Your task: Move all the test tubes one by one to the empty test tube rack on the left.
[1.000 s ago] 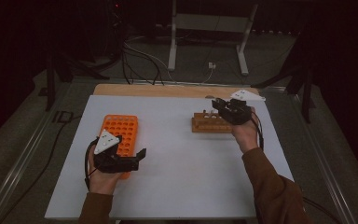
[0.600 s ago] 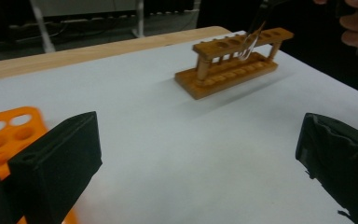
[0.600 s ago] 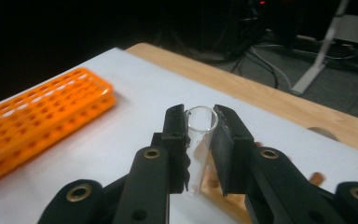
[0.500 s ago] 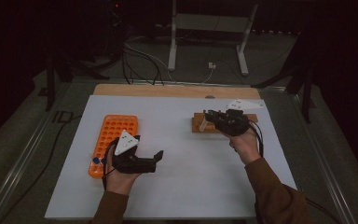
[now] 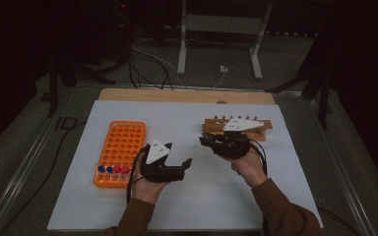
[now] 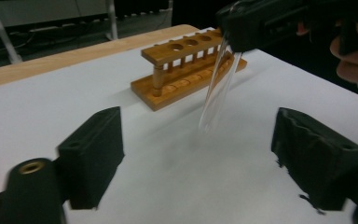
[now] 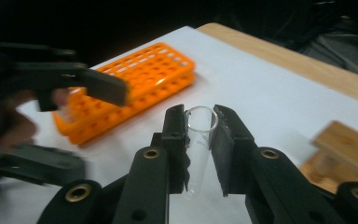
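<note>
My right gripper (image 7: 200, 126) is shut on a clear glass test tube (image 7: 198, 144), which it holds upright by its open rim. In the high view the right gripper (image 5: 204, 141) points left, in front of the wooden tube rack (image 5: 261, 129). My left gripper (image 5: 184, 167) faces it from the left, a short way off. In the left gripper view the test tube (image 6: 216, 95) hangs tilted ahead of my open left gripper (image 6: 200, 149), and no pad touches it. The left jaws have just been closing, and nothing is pressed between them.
An orange tube rack (image 5: 120, 147) lies at the left on the white sheet (image 5: 275, 196), with three capped tubes (image 5: 110, 169), blue and red, in its near row. A wooden board edge (image 5: 187, 96) runs along the back. Cables and a stand lie beyond the table.
Both hands have come toward the middle of the table. The left gripper moved right, away from the orange rack. The right gripper moved left, off the wooden rack, carrying the test tube.
</note>
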Motion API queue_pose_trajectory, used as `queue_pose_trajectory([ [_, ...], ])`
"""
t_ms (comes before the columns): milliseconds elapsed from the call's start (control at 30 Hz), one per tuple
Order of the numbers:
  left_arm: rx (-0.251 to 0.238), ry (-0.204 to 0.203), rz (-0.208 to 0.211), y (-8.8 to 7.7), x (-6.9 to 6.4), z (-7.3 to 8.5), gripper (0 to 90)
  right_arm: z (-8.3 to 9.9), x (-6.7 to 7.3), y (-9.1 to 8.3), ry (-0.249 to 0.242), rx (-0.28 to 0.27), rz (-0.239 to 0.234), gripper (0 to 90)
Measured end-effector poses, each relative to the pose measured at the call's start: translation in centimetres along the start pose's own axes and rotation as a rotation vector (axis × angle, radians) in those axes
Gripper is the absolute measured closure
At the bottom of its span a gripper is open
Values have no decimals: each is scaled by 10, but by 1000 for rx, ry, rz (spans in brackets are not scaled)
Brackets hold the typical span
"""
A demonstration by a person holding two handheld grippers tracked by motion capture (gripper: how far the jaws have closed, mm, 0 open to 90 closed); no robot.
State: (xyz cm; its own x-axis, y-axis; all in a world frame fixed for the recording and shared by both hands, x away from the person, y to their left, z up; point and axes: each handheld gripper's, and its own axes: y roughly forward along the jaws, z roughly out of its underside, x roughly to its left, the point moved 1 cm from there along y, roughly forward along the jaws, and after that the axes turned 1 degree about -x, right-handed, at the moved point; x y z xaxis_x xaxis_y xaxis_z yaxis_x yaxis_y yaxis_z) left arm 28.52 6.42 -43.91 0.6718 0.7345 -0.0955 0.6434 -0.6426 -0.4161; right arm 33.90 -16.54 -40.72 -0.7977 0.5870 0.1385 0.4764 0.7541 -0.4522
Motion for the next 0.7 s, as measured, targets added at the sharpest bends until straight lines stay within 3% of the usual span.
queue_pose_trajectory([
  [100,2,3,8,7,-3,-1,265,0,9,5,1,9,-36,759],
  [233,19,15,33,14,-4,-1,435,0,18,10,-10,16,-67,759],
  [433,36,35,50,17,-4,0,617,-1,25,15,-12,27,-96,759],
  [533,31,66,55,16,-6,0,671,0,27,17,-15,37,-105,759],
  [700,22,81,70,14,-6,0,759,0,28,19,-11,38,-117,756],
])
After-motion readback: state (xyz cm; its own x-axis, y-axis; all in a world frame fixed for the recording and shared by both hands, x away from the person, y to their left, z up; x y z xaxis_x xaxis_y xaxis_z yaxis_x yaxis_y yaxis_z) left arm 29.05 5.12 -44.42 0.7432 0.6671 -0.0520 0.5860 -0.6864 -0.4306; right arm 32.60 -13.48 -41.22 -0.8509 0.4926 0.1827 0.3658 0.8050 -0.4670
